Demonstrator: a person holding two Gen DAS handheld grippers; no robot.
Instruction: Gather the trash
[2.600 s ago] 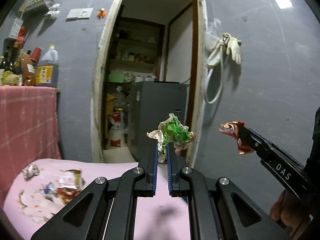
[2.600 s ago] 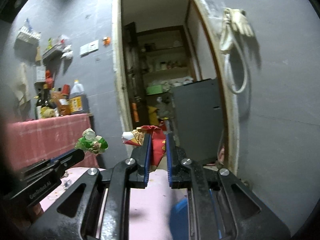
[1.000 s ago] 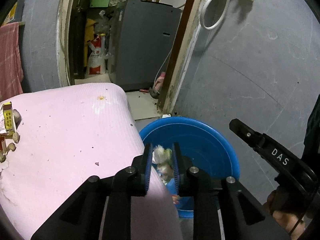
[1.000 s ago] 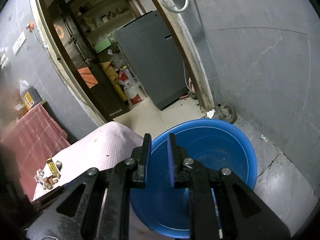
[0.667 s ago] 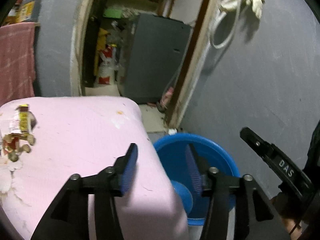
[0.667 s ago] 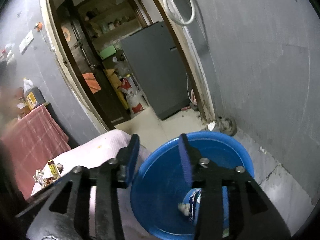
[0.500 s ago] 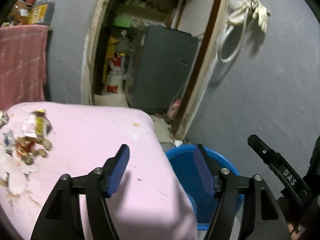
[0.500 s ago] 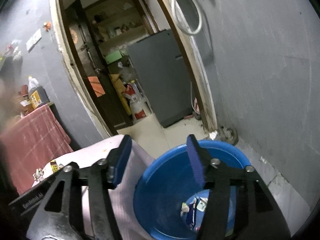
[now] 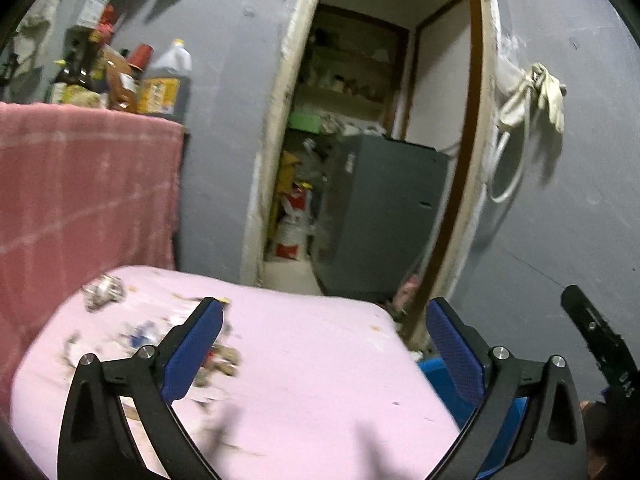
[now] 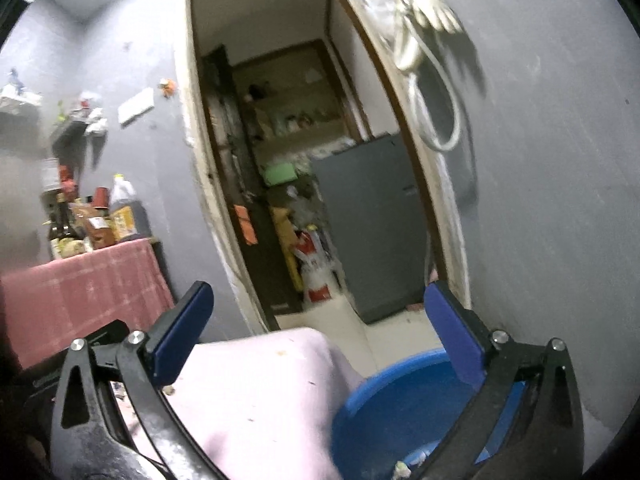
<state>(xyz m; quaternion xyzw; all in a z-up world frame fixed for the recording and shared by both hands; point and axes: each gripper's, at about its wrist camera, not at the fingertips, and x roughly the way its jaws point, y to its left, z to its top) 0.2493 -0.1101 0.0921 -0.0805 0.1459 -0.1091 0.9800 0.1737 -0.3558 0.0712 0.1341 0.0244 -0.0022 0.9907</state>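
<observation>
My left gripper (image 9: 324, 344) is wide open and empty above the pink table (image 9: 320, 368). Scattered wrappers and scraps of trash (image 9: 216, 356) lie on the table's left part, with a crumpled foil piece (image 9: 102, 292) farther back. My right gripper (image 10: 316, 336) is wide open and empty above the table's right edge (image 10: 260, 380) and the blue basin (image 10: 392, 400). A little trash (image 10: 402, 468) shows at the basin's bottom. The basin's rim (image 9: 434, 372) peeks out at the table's right in the left wrist view. The right gripper's black finger (image 9: 596, 340) shows at the far right there.
A red-cloth counter (image 9: 80, 192) with bottles (image 9: 164, 80) stands at the left. A doorway (image 9: 360, 160) behind the table opens onto a grey cabinet (image 9: 384, 216). Gloves and a hose (image 9: 532, 92) hang on the grey wall at the right.
Both grippers dropped their trash into the blue basin, opened wide and lifted. Both views have tilted up from the basin toward the doorway and the table.
</observation>
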